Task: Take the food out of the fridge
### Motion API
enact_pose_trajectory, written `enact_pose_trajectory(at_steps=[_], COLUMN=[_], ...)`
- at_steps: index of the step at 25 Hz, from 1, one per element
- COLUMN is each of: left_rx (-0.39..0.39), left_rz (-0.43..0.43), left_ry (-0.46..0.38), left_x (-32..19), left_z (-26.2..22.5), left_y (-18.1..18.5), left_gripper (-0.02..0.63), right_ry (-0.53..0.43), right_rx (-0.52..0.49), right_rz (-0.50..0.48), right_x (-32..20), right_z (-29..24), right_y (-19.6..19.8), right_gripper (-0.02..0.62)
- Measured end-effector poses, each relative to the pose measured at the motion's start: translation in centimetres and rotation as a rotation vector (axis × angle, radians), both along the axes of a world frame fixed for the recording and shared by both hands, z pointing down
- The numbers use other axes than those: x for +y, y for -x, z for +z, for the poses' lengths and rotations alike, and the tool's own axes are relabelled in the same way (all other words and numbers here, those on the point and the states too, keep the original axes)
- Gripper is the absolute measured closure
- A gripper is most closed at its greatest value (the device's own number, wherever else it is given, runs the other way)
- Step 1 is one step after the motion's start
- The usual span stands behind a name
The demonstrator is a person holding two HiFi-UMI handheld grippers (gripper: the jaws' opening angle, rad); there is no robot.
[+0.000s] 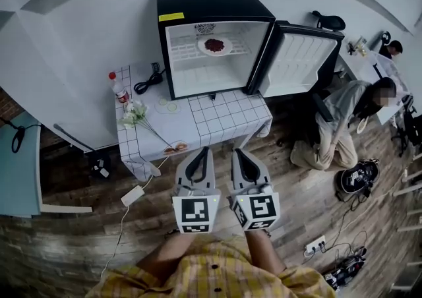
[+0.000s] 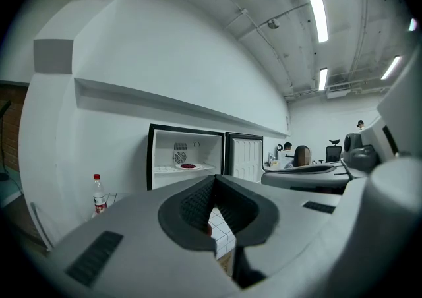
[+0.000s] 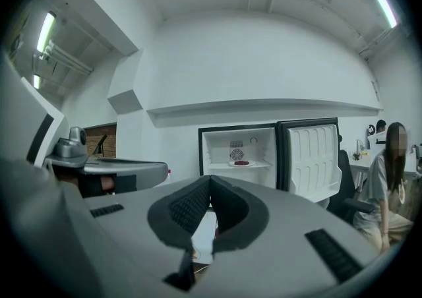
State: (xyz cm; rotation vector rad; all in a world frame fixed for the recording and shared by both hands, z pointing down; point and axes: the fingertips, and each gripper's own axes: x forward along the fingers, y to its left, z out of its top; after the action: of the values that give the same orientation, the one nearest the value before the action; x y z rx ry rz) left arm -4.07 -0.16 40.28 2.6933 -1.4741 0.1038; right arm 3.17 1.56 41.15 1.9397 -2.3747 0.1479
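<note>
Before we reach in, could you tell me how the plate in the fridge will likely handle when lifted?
The plate looks rigid and shallow, so probably stiff but breakable if knocked. Its red food sits in a low heap and may slide if tilted. The wire shelf could snag its rim.

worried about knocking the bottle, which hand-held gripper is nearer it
Left. The left hand-held gripper is in front and right of the red-capped bottle; the right hand-held gripper is farther right still.
</note>
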Motion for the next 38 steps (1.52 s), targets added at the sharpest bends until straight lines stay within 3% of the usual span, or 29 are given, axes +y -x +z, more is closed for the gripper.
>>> enact_pose_trajectory(at_steps=[15, 28, 38], left_rx=[-0.007, -0.011, -0.048], left_rz=[-0.015, -0.115, -0.179], left_ry=[0.004, -0.006, -0.008], left_x=[-7.2, -17.5, -22.1], left_z=[0.6, -0.4, -0.8], left_y=[-1.6, -5.0, -7.0], left_gripper=[0.598, 0.598, 0.598], right_ry=[0.019, -0.010, -0.023], right_rx=[0.004, -0.002, -0.038], right_rz=[-0.013, -0.097, -0.157], right_x=[-7.2, -18.0, -23.1], right_z=[1.0, -0.3, -0.7], right_y=[-1.4, -5.1, -7.5], right_gripper=[0.589, 0.589, 0.589])
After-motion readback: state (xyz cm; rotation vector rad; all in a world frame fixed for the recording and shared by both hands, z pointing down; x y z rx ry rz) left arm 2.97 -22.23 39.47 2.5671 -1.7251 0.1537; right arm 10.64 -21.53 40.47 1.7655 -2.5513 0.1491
